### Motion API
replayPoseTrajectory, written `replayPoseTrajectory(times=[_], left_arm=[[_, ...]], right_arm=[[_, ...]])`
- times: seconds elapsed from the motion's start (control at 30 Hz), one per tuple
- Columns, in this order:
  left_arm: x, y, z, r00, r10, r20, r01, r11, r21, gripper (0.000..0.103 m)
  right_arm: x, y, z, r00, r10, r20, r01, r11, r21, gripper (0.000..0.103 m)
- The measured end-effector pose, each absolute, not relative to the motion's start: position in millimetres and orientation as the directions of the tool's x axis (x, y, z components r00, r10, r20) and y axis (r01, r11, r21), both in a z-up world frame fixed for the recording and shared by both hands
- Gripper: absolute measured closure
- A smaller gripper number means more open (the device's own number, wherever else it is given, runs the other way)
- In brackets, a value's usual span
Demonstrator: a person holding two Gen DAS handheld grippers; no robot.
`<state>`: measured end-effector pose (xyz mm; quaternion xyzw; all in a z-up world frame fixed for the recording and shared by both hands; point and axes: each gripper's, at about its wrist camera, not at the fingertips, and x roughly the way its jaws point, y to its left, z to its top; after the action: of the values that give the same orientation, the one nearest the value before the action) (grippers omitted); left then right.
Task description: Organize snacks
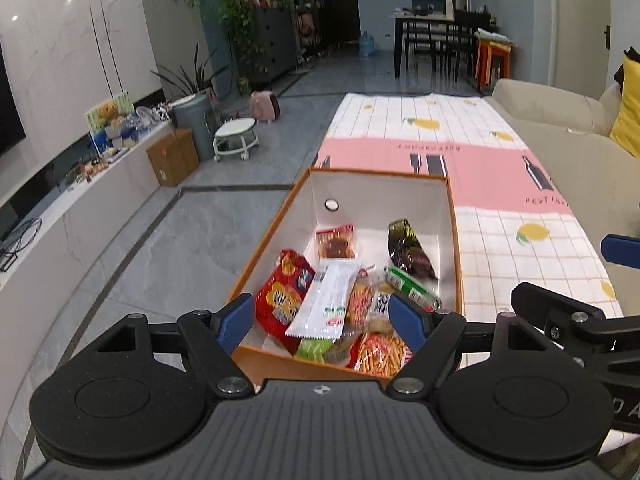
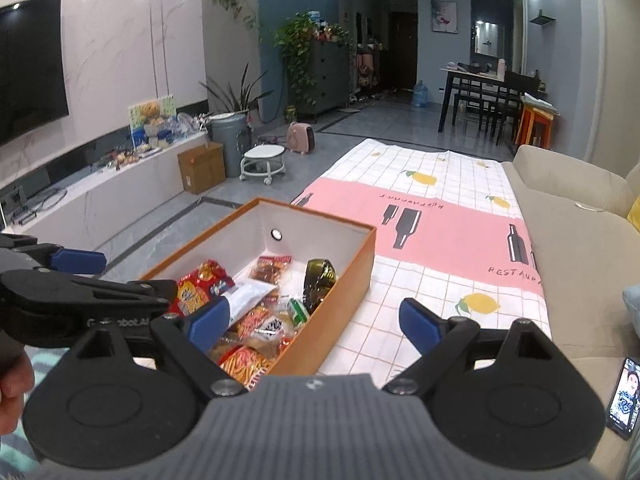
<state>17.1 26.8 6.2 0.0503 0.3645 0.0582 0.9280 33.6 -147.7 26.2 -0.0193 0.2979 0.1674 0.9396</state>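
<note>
Left wrist view: left gripper [image 1: 322, 318], blue pads on black fingers, jaws spread wide, nothing between the pads. It hangs over the near end of the orange cardboard box with white inside walls [image 1: 280, 220]. Pads clear of the packets below.

Box contents, near to far: orange packet of stick snacks [image 1: 380, 354] at the near wall, green packet [image 1: 314, 350] beside it, long white wrapper [image 1: 326, 300] lying diagonally over a red cracker bag [image 1: 282, 292], green-and-white wrapped bar [image 1: 412, 286] against the right wall, small red clear-window packet [image 1: 336, 242] and dark glossy packet [image 1: 410, 250] at the far end. A round hole [image 1: 331, 204] sits in the far wall.

Right wrist view: right gripper [image 2: 316, 324], same build, jaws also wide apart and empty. Its left pad is above the box's near right corner, its right pad above the checked white-and-pink tablecloth with lemon and bottle prints [image 2: 440, 208]. The left gripper is in frame at far left.

Box stands on the tablecloth at the left edge. Beige sofa [image 2: 580, 240] to the right, a phone with a lit screen [image 2: 624, 398] on it. A fingertip [image 2: 14, 380] shows at the lower left.
</note>
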Motion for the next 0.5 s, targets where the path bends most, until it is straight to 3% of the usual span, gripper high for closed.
replayPoseTrajectory(times=[0.5], left_arm=[[18.5,32.9,4.8,0.702,0.148,-0.696,-0.082,0.988,0.128,0.014]], right_arm=[[35.7,-140.6,25.3,0.769,0.289,-0.57,-0.329,0.944,0.035,0.014]])
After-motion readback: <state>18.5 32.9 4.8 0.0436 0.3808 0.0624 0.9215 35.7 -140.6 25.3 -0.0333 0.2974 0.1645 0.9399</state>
